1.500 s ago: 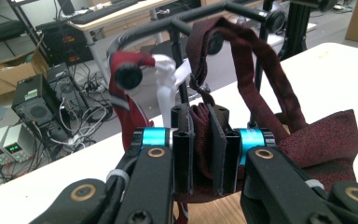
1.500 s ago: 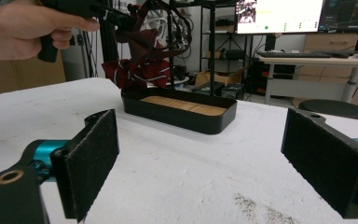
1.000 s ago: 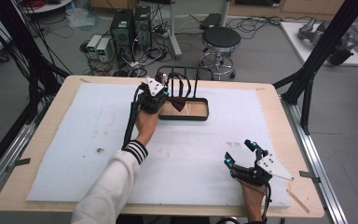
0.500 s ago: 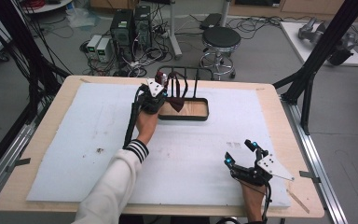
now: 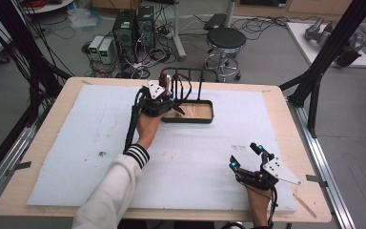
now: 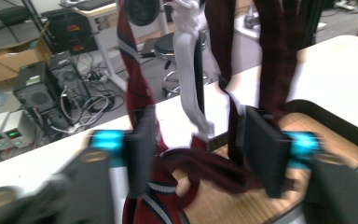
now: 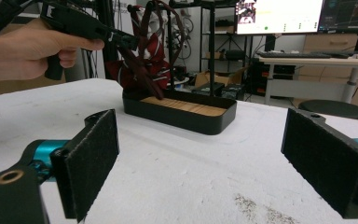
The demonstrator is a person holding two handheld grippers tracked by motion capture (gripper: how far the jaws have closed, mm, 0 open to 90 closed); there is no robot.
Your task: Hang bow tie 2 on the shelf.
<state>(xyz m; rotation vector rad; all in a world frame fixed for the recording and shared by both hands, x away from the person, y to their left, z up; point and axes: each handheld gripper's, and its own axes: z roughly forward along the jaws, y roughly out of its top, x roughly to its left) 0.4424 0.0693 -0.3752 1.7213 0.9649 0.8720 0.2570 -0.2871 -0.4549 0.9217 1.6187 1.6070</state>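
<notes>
Cables, computer boxes and a round stool point(image 5: 225, 39) are seen on the grey floor behind a wooden worktop point(image 5: 295, 121) covered by a white foam sheet point(image 5: 76, 143). At the far middle of that sheet a black tray point(image 5: 205, 118) with a wooden floor is set, and a black wire rack point(image 5: 201, 78) rises from it. Dark red neckties point(image 6: 144, 140), some striped in white and navy, are draped over the rack's left end and hang down into the tray. The left gripper point(image 5: 169, 102) is held at the tray's left end, right among the ties; its jaws have just been opening, and the ties are seen between the two pads in the left gripper view, with a gap left on either side, though blur hides whether a pad is touched. A white strap-like piece point(image 6: 189, 70) hangs between the jaws as well. The left hand point(image 5: 147, 125) and a white sleeve with a striped cuff point(image 5: 136, 155) are seen just in front of the tray. The right gripper point(image 5: 248, 155) is kept well apart from the tray, near the worktop's front right corner, with its jaws spread wide and nothing between them.
</notes>
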